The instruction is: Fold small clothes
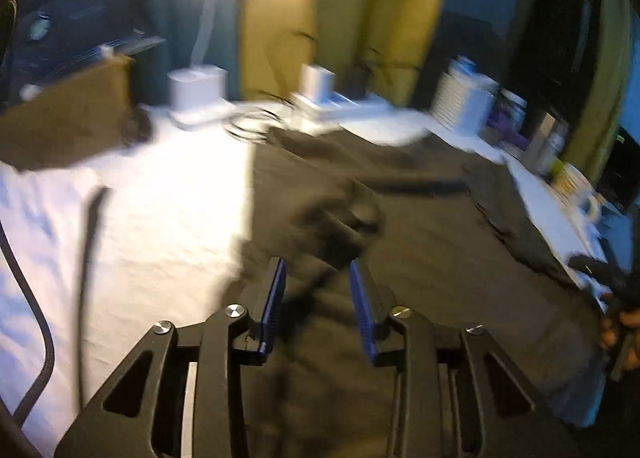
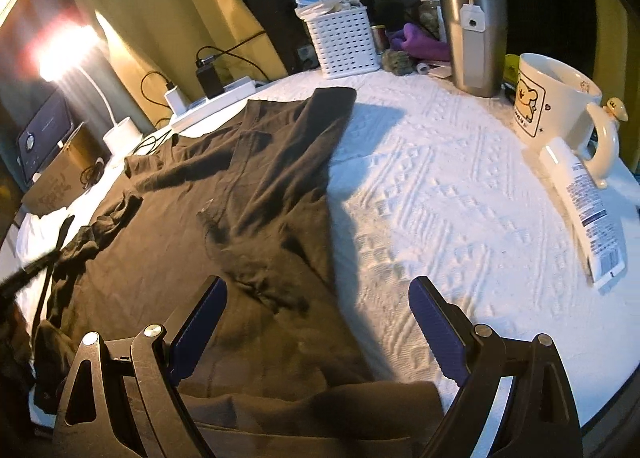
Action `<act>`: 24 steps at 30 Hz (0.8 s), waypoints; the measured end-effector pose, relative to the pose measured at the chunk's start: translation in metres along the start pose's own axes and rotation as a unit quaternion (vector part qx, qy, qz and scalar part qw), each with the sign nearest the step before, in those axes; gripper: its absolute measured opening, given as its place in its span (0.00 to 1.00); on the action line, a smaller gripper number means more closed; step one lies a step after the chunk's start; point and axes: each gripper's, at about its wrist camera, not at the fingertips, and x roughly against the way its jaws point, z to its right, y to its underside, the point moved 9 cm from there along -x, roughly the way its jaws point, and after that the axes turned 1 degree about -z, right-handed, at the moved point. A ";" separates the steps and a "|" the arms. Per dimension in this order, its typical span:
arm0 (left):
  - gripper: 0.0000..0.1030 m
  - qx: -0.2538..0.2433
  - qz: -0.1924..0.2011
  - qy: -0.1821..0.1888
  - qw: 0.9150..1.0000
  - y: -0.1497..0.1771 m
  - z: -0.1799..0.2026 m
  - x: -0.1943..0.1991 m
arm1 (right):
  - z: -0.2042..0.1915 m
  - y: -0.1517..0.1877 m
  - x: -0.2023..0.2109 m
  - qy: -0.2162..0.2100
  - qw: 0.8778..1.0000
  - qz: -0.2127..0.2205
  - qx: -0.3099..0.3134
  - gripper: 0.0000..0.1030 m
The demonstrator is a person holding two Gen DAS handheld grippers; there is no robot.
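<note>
Dark garment [image 2: 256,194]: spread flat on white textured cloth [image 2: 440,194] covering the bench, one sleeve [image 2: 176,170] folded across the chest, top edge toward the far clutter. In right wrist view it lies under and ahead of the left finger; its hem passes betw. both fingers at the near edge.

Right gripper [image 2: 316,322]: fingers spread wide, hovering over garment's right edge, nothing betw. pads; right finger over bare white cloth.

Left gripper [image 1: 318,298]: view blurred w/ motion. Fingers part-way apart, dark fabric seen betw. and beyond them; cannot tell whether pads press on it. A bunched fold of garment [image 1: 340,218] sits just ahead of the tips.

Surroundings, right wrist view: ahead-right of fingers, cream mug [image 2: 556,102] w/ cartoon print; white tube [image 2: 588,210] lying just beside it; steel tumbler [image 2: 474,34] farther back. Straight ahead, far: white slotted basket [image 2: 344,42]. Ahead-left, far: power strip [image 2: 212,102] w/ chargers, lit lamp [image 2: 72,50], cardboard box [image 2: 56,178].
</note>
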 end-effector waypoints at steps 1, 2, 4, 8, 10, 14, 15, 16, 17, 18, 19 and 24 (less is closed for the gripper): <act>0.56 0.011 -0.005 -0.005 1.000 -0.004 -0.010 -0.003 | 0.000 -0.001 0.000 0.001 1.000 0.002 0.003 0.91; 0.60 0.021 -0.013 -0.006 1.000 -0.008 -0.019 -0.008 | -0.001 -0.002 -0.001 0.000 1.000 0.002 0.006 0.91; 0.60 0.022 -0.034 -0.004 0.999 -0.010 -0.029 -0.024 | -0.004 -0.004 -0.003 -0.002 1.000 0.000 0.009 0.91; 0.57 0.028 -0.077 0.005 0.997 -0.003 -0.034 -0.056 | -0.007 -0.006 -0.009 -0.001 1.000 -0.005 0.011 0.91; 0.23 0.011 -0.090 0.021 0.996 0.002 -0.026 -0.064 | -0.008 -0.007 -0.011 0.001 1.000 -0.007 0.010 0.91; 0.07 0.001 -0.068 0.025 0.997 0.004 -0.015 -0.055 | -0.007 -0.007 -0.013 0.007 1.000 -0.010 0.008 0.91; 0.07 0.000 -0.059 0.026 0.998 0.004 -0.011 -0.049 | -0.006 -0.006 -0.014 0.010 1.000 -0.012 0.006 0.91; 0.07 -0.004 -0.051 0.026 0.998 0.004 -0.006 -0.043 | -0.005 -0.004 -0.014 0.012 1.000 -0.012 0.005 0.91; 0.07 -0.006 -0.047 0.030 0.998 0.006 -0.001 -0.039 | -0.004 -0.003 -0.014 0.013 1.000 -0.014 0.004 0.91; 0.07 -0.007 -0.050 0.042 0.998 0.009 0.004 -0.037 | -0.003 -0.001 -0.015 0.015 1.000 -0.017 0.002 0.91; 0.07 -0.008 -0.058 0.057 0.997 0.013 0.011 -0.038 | -0.003 0.000 -0.017 0.017 1.000 -0.019 0.003 0.91; 0.08 -0.057 -0.091 0.067 0.992 0.033 0.037 -0.047 | -0.005 0.002 -0.017 0.017 1.000 -0.022 0.005 0.91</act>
